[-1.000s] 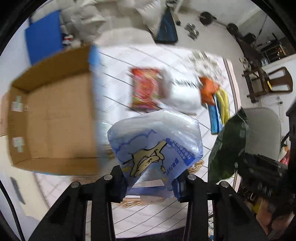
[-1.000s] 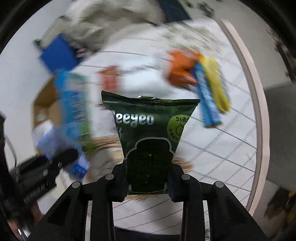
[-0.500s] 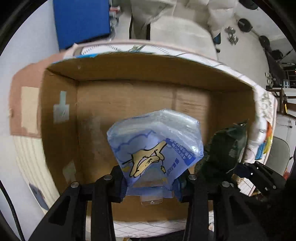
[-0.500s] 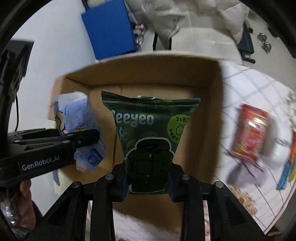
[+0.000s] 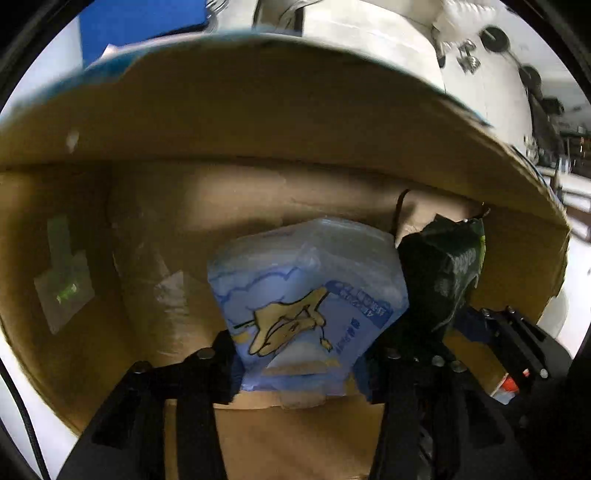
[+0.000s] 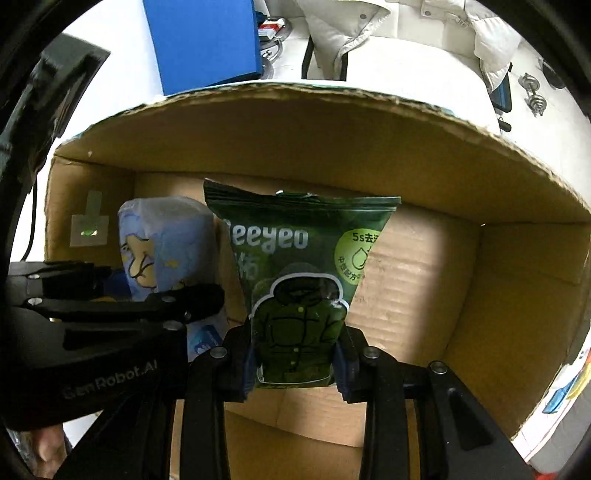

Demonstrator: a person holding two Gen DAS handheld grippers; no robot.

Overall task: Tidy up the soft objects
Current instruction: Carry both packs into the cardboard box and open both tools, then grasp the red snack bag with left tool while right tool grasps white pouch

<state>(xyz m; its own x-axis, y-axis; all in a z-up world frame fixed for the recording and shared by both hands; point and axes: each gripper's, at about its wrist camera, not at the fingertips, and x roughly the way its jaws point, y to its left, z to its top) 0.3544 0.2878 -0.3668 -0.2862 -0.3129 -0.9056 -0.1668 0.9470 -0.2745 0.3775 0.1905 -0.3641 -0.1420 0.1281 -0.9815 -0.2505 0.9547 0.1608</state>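
My left gripper (image 5: 301, 363) is shut on a soft blue pack with a yellow cartoon figure (image 5: 306, 306) and holds it inside an open cardboard box (image 5: 258, 122). My right gripper (image 6: 295, 363) is shut on a dark green pouch printed with a jacket (image 6: 299, 273), also inside the box (image 6: 424, 266). The two packs hang side by side, the blue pack (image 6: 162, 243) to the left of the green pouch (image 5: 443, 273). The left gripper (image 6: 110, 295) shows in the right wrist view. I cannot tell whether either pack touches the box floor.
A blue panel (image 6: 203, 40) and a white padded jacket (image 6: 369, 33) stand behind the box. Dumbbells (image 6: 532, 92) lie on the floor at the far right. Colourful packs (image 6: 565, 391) lie on the table right of the box.
Both grippers have carried their packs from over the table into the box and then lower into it. The box walls now fill both views.
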